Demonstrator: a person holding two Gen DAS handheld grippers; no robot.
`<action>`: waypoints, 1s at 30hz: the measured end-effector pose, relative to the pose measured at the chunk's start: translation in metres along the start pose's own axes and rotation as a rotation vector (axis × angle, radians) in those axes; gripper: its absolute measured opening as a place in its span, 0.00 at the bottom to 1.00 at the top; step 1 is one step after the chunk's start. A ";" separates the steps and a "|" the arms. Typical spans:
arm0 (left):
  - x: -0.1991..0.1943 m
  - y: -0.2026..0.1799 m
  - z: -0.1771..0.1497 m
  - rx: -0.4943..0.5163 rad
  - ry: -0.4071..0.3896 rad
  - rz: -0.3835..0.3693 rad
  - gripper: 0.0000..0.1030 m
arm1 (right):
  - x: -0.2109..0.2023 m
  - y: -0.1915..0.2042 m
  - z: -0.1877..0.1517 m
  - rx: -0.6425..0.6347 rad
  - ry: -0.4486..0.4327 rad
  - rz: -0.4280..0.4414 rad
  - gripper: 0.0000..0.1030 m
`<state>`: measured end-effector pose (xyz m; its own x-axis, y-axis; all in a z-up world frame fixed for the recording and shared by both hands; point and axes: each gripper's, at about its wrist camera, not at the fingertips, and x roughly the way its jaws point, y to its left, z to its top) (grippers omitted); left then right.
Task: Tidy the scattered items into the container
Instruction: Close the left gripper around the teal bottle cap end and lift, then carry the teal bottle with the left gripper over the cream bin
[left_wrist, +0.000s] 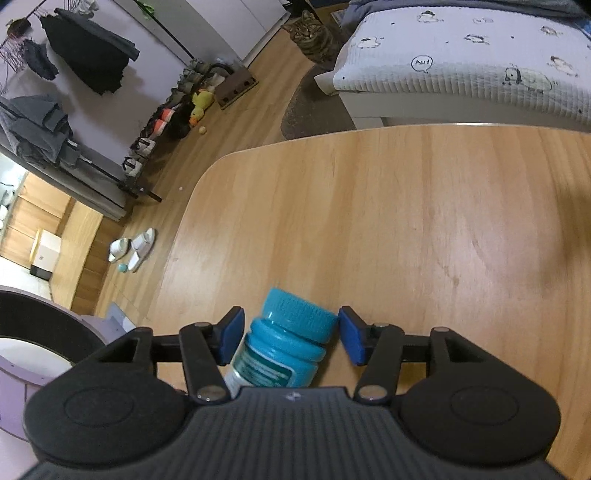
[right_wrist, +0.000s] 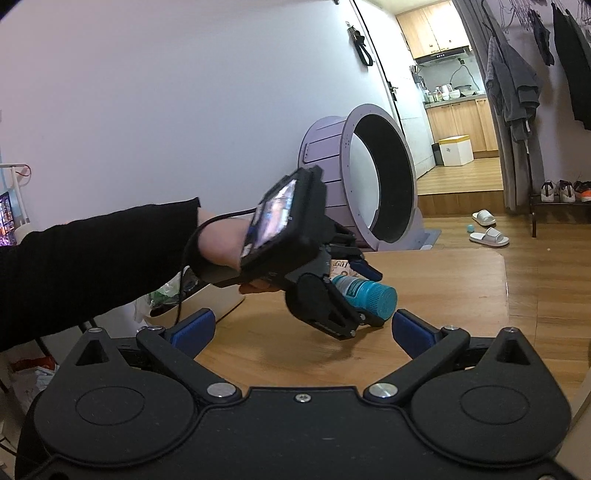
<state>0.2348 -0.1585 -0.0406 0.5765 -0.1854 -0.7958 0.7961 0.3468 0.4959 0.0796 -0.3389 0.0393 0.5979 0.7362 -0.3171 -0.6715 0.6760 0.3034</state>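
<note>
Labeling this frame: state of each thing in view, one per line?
left tongs: around the bottle, pads close on either side
teal bottle: capped, off the table between the left tongs
right tongs: open, empty
white bin: on table edge, contents unclear

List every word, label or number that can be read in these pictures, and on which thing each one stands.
"Au!" in a speech bubble on the bedspread.
"Ga", cut off, on a packet behind the left hand-held gripper.
Label on the teal bottle: too blurred to read.
</note>
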 end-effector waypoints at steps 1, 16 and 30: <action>0.000 0.002 0.001 -0.009 0.002 -0.012 0.50 | 0.000 0.001 0.000 -0.002 -0.001 0.000 1.00; -0.057 0.014 -0.036 -0.344 -0.151 -0.052 0.47 | -0.005 0.014 -0.001 -0.011 -0.008 0.020 1.00; -0.126 -0.016 -0.123 -0.735 -0.326 0.016 0.41 | 0.002 0.029 0.000 -0.032 0.007 0.063 1.00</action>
<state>0.1262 -0.0273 0.0088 0.7018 -0.3954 -0.5926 0.5281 0.8470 0.0603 0.0614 -0.3182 0.0472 0.5514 0.7767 -0.3045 -0.7212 0.6273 0.2938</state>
